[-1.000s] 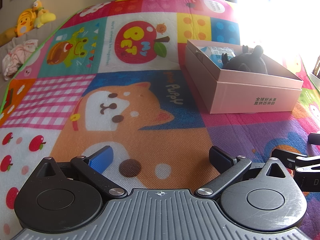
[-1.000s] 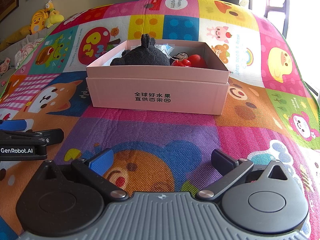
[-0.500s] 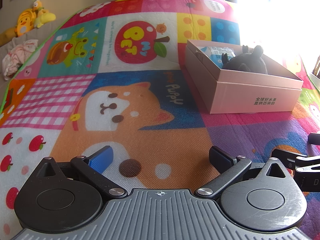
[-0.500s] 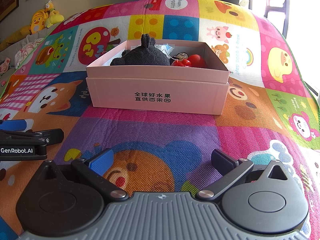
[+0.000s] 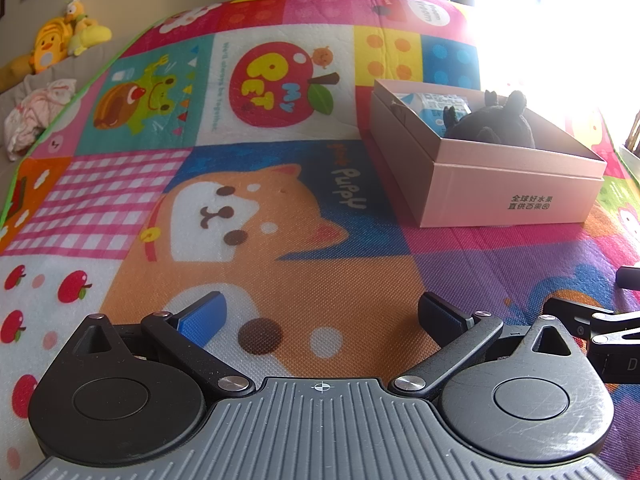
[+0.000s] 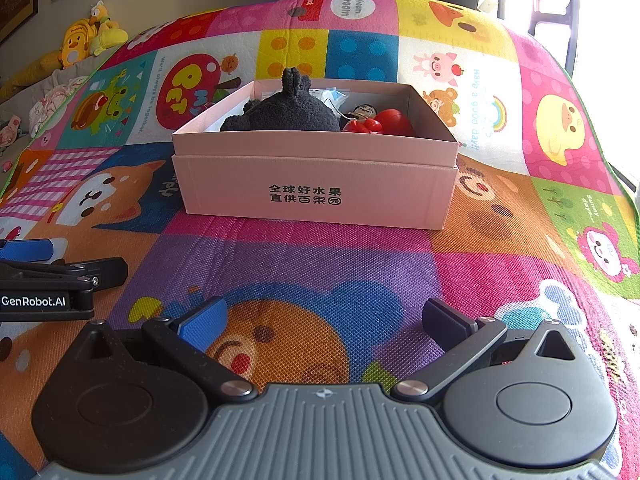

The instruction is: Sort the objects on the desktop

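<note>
A pink cardboard box [image 6: 316, 196] with black Chinese print stands on the colourful play mat [image 6: 304, 264]. Inside lie a dark grey plush animal [image 6: 288, 114], a red toy [image 6: 394, 122], a small doll figure [image 6: 365, 111] and a blue-and-white packet [image 5: 438, 106]. The box also shows in the left wrist view [image 5: 516, 196], with the plush [image 5: 496, 124]. My left gripper [image 5: 320, 314] is open and empty over the mat, left of the box. My right gripper [image 6: 322, 318] is open and empty, in front of the box.
The left gripper shows at the left edge of the right wrist view [image 6: 52, 276]. Yellow plush toys [image 6: 86, 38] and crumpled cloth [image 5: 38, 114] lie beyond the mat's far left edge. A bright window is at the right.
</note>
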